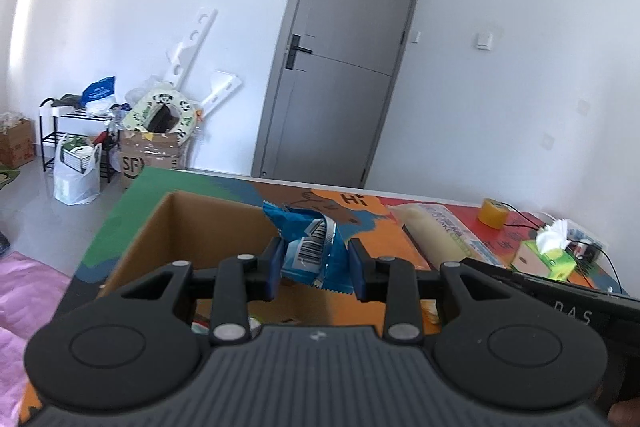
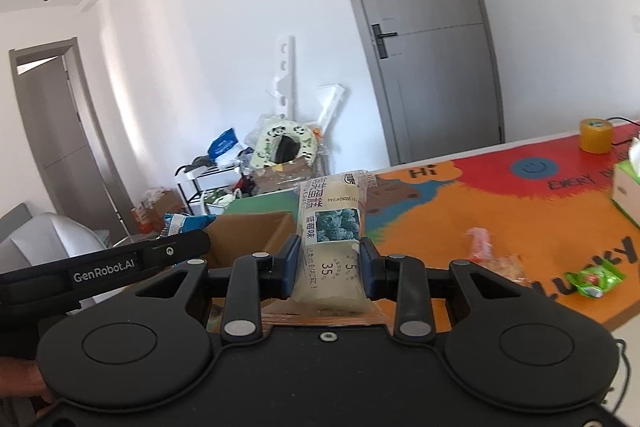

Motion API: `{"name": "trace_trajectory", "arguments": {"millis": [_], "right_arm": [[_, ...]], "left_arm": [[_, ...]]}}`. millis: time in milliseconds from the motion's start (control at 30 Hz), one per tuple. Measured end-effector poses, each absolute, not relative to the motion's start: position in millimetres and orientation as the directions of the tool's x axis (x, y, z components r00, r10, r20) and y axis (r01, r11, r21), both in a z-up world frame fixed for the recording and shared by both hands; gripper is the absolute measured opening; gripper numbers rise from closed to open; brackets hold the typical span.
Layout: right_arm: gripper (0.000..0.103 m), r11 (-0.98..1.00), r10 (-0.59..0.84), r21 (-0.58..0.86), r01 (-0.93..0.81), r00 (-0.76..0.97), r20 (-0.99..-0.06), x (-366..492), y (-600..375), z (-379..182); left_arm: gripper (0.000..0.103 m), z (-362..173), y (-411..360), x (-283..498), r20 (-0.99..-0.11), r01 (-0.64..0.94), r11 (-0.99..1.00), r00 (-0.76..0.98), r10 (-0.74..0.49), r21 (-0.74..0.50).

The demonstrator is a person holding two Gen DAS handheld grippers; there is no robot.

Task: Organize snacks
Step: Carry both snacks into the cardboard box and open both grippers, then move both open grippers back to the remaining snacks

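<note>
My left gripper (image 1: 316,265) is shut on a crinkled blue snack packet (image 1: 310,247) with a barcode, held over the open cardboard box (image 1: 200,231) on the colourful table. My right gripper (image 2: 330,263) is shut on a pale cake packet (image 2: 332,223) with a blueberry picture, raised above the table to the right of the same box (image 2: 248,235). In the left wrist view the cake packet (image 1: 436,231) shows to the right. In the right wrist view the blue packet (image 2: 184,223) shows to the left, past the left gripper's black body.
On the table mat (image 2: 460,211) lie a green wrapper (image 2: 592,281), a red-orange wrapper (image 2: 480,247), a tissue box (image 1: 548,255) and a yellow tape roll (image 1: 493,213) with cables. Beyond the table's far edge stand a cluttered rack, bags and cartons by a grey door (image 1: 344,67).
</note>
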State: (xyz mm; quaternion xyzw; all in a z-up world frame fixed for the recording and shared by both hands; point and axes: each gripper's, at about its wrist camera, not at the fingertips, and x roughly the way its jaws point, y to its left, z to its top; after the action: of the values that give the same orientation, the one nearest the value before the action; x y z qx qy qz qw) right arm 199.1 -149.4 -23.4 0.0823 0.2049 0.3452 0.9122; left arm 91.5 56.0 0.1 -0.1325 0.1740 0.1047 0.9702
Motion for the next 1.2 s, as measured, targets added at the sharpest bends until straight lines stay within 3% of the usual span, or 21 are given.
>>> {"name": "trace_trajectory", "arguments": {"millis": [600, 767, 900, 1100, 1200], "right_arm": [[0.032, 0.684, 0.727, 0.279, -0.674, 0.597, -0.34, 205.7, -86.3, -20.9], [0.032, 0.675, 0.733, 0.279, -0.683, 0.581, -0.353, 209.7, -72.4, -22.4], [0.032, 0.668, 0.739, 0.285, -0.687, 0.569, -0.361, 210.6, -61.6, -23.0], [0.05, 0.671, 0.737, 0.275, -0.689, 0.579, -0.348, 204.0, -63.0, -21.9], [0.056, 0.683, 0.728, 0.288, -0.671, 0.591, -0.348, 206.1, -76.3, -21.6]], "left_arm": [[0.033, -11.5, 117.8, 103.9, -0.416, -0.342, 0.907, 0.882, 0.219, -0.247], [0.051, -11.5, 126.6, 103.6, -0.413, -0.332, 0.903, 0.888, 0.202, -0.272], [0.053, -12.9, 132.5, 98.5, -0.415, -0.357, 0.893, 0.881, 0.226, -0.273], [0.059, -12.1, 131.4, 96.0, -0.429, -0.373, 0.889, 0.871, 0.237, -0.266], [0.069, -9.1, 122.6, 97.7, -0.427, -0.367, 0.895, 0.873, 0.237, -0.253]]}}
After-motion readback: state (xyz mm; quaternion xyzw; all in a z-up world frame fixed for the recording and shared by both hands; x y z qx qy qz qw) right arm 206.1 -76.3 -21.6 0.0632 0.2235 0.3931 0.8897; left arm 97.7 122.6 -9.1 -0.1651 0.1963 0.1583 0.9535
